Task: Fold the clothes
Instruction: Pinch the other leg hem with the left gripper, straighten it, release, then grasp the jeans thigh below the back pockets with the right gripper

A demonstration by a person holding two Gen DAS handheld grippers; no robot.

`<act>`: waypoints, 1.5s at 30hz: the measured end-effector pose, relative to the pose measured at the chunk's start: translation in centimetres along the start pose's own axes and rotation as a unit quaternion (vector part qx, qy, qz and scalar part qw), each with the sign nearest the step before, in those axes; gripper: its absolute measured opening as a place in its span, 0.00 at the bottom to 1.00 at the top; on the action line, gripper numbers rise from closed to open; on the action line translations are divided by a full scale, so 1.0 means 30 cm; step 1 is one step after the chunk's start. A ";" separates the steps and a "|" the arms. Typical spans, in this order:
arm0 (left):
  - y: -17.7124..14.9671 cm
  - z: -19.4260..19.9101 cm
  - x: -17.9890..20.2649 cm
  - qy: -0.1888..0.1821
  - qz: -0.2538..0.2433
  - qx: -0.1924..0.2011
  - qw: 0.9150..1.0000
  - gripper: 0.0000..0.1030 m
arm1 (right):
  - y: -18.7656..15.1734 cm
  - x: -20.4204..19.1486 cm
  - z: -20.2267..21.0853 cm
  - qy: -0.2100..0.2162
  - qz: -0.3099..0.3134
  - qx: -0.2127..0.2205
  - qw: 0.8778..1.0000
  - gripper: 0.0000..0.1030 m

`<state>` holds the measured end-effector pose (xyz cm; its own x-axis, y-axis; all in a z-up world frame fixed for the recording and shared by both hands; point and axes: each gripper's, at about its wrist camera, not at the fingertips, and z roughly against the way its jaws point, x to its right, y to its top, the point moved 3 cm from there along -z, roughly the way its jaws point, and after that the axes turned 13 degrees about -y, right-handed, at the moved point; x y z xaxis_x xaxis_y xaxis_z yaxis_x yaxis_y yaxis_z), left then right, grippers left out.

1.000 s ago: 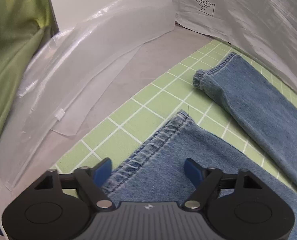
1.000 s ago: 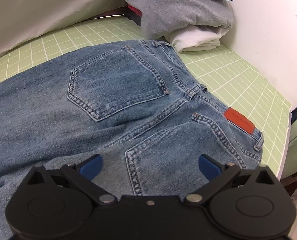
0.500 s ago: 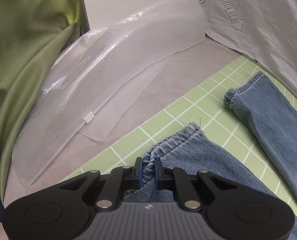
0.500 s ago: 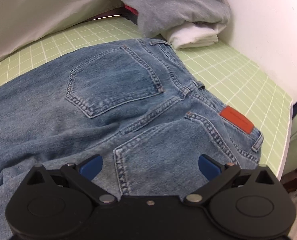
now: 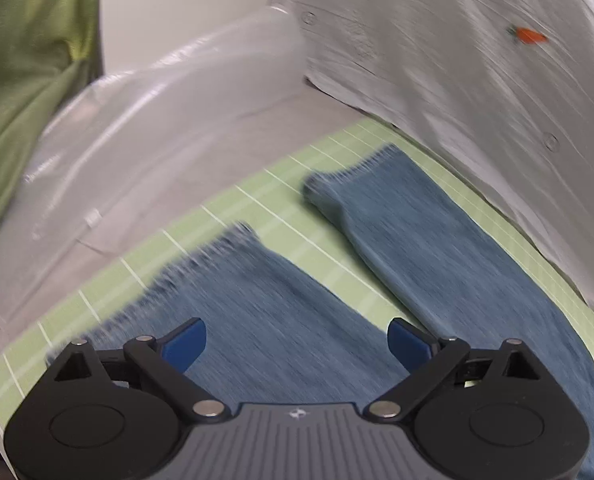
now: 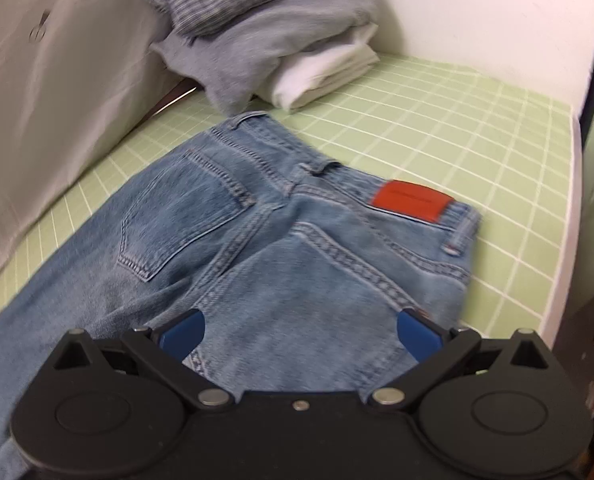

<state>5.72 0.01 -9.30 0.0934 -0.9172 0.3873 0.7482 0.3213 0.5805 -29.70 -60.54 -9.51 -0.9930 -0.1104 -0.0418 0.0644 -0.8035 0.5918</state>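
On the green grid mat [image 6: 437, 128], jeans [image 6: 257, 240] lie lengthwise, waistband right.

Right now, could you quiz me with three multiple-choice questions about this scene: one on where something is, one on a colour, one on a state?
1. Where is the stack of folded clothes?
A. On the jeans' legs
B. Beyond the jeans' waistband, at the mat's far end
C. On the floor

2. What colour is the patch on the jeans?
A. Orange-red
B. Yellow
C. Black

3. How are the left gripper and right gripper?
A. Both shut on denim
B. Only the left is open
C. Both open

Answers: B, the stack sits past the waistband on the green mat; A, the waistband patch is orange-red; C, each pair of blue fingers stands wide apart, gripping nothing.
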 end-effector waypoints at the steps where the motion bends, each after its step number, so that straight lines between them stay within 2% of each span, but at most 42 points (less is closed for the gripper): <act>1: -0.032 0.002 0.023 -0.004 -0.003 -0.011 1.000 0.95 | -0.002 0.033 0.001 0.005 -0.013 -0.005 1.000 1.00; 5: -0.153 0.028 0.098 -0.021 -0.012 -0.044 0.999 0.95 | -0.018 0.155 -0.011 0.025 -0.063 -0.031 0.997 1.00; 7: -0.200 0.050 0.103 -0.025 -0.001 -0.050 0.998 0.95 | -0.033 0.209 -0.030 0.035 -0.092 -0.052 0.994 1.00; 12: -0.313 0.103 0.112 -0.034 0.031 -0.063 0.997 0.95 | -0.067 0.292 -0.094 0.085 -0.168 -0.113 0.976 1.00; 14: -0.352 0.124 0.112 -0.036 0.042 -0.067 0.996 0.95 | -0.067 0.302 -0.099 0.106 -0.187 -0.112 0.970 1.00; 19: -0.426 0.173 0.099 -0.040 0.065 -0.073 0.994 0.95 | -0.070 0.269 -0.127 0.178 -0.196 -0.150 0.953 1.00; 24: -0.473 0.203 0.092 -0.045 0.071 -0.082 0.993 0.95 | -0.113 0.205 -0.138 0.252 -0.206 -0.209 0.922 1.00; 27: -0.491 0.208 0.084 -0.048 0.077 -0.090 0.992 0.95 | -0.123 0.169 -0.140 0.270 -0.200 -0.224 0.915 1.00; 32: -0.496 0.202 0.050 -0.050 0.097 -0.095 0.990 0.95 | -0.136 0.126 -0.138 0.270 -0.197 -0.262 0.906 1.00; 34: -0.496 0.201 0.029 -0.054 0.112 -0.093 0.988 0.95 | -0.141 0.118 -0.129 0.263 -0.200 -0.265 0.906 1.00; 36: -0.497 0.202 0.009 -0.058 0.126 -0.092 0.986 0.95 | -0.157 0.121 -0.128 0.259 -0.229 -0.279 0.896 1.00; 38: -0.497 0.203 -0.011 -0.059 0.137 -0.091 0.985 0.95 | -0.182 0.121 -0.140 0.269 -0.262 -0.311 0.873 0.99; 39: -0.497 0.203 -0.020 -0.060 0.142 -0.091 0.984 0.95 | -0.199 0.115 -0.147 0.275 -0.273 -0.326 0.862 0.95; 40: -0.497 0.203 -0.030 -0.060 0.147 -0.091 0.983 0.95 | -0.208 0.111 -0.146 0.277 -0.276 -0.329 0.859 0.93; 43: -0.493 0.208 -0.052 -0.068 0.159 -0.088 0.981 0.95 | -0.216 0.083 -0.120 0.263 -0.242 -0.316 0.879 0.75; 44: -0.491 0.209 -0.059 -0.071 0.163 -0.087 0.980 0.95 | -0.222 0.074 -0.115 0.258 -0.232 -0.317 0.883 0.63; 45: -0.488 0.210 -0.064 -0.072 0.164 -0.087 0.980 0.95 | -0.233 0.069 -0.115 0.258 -0.232 -0.321 0.881 0.52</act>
<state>-9.55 -1.44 -14.03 0.2623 -0.7247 0.6372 0.7956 0.5361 0.2822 -31.85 -57.17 -16.52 -0.7606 0.1997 -0.6177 -0.1297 -0.9791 -0.1568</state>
